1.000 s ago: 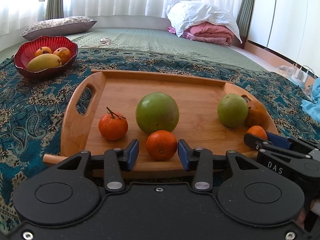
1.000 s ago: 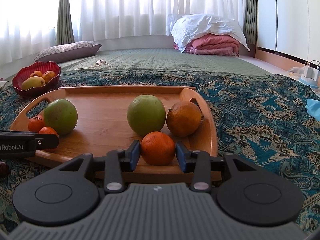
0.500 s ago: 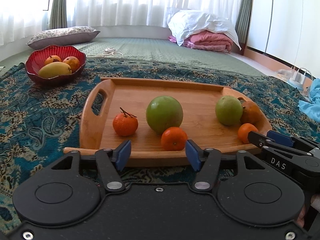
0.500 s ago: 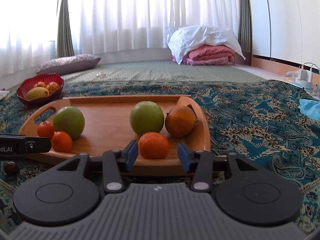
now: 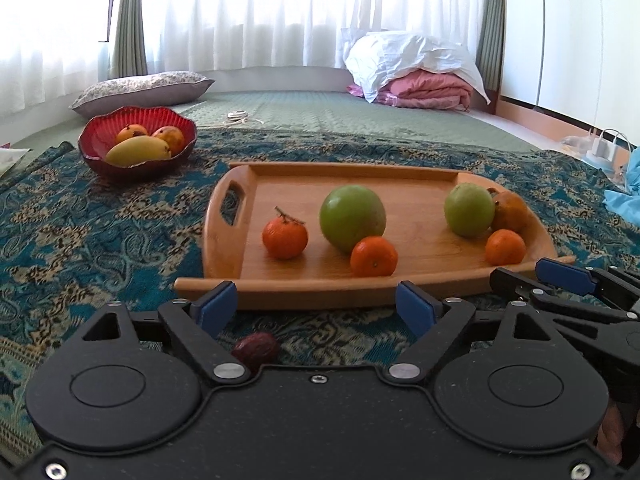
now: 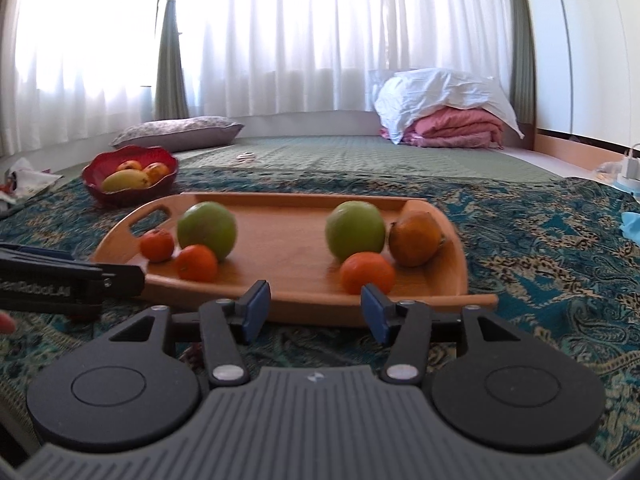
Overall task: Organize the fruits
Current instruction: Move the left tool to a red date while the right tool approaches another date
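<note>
Patterned cloth under a wooden tray with two green fruits, a brown one and three tangerines. Red bowl far left. Left gripper and right gripper are both opening, nothing between the jaws, just short of the tray.

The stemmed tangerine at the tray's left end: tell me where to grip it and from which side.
Grip the stemmed tangerine across its round middle, below the twig, coming from the tray's near edge. The green fruit crowds its right, so keep the pads straddling left and right carefully.
</note>
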The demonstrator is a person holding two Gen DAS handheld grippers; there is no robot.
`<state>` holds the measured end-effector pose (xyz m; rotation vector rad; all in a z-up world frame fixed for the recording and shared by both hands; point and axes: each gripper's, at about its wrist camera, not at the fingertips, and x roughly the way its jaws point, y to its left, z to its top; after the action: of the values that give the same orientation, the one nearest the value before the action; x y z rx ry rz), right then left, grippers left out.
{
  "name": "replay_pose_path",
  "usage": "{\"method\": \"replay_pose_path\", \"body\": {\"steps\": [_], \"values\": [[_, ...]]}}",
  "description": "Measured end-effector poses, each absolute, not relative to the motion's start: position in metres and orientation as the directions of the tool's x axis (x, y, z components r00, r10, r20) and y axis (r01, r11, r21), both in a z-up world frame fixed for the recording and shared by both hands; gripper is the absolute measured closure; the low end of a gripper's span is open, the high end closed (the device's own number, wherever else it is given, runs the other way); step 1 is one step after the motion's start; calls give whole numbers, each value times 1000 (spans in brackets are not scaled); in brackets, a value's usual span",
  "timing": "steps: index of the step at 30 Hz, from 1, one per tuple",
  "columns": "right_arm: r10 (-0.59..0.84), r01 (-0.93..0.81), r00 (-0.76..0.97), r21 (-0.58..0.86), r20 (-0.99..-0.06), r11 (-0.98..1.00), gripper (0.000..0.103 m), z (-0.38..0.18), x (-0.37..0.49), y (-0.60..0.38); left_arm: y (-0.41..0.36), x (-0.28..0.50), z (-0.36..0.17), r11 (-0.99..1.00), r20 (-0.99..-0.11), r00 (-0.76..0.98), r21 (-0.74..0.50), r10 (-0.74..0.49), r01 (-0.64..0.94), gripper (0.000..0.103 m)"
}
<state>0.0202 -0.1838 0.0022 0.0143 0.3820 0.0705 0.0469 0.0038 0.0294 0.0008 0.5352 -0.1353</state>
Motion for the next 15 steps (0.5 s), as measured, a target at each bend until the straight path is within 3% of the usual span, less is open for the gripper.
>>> {"method": "replay_pose_path", "body": {"steps": [15], "values": [[145, -147, 901, 27, -408, 989, 34, -9, 7, -159, 18, 29, 15, 996, -528, 845, -38, -84, 75, 16]]}}
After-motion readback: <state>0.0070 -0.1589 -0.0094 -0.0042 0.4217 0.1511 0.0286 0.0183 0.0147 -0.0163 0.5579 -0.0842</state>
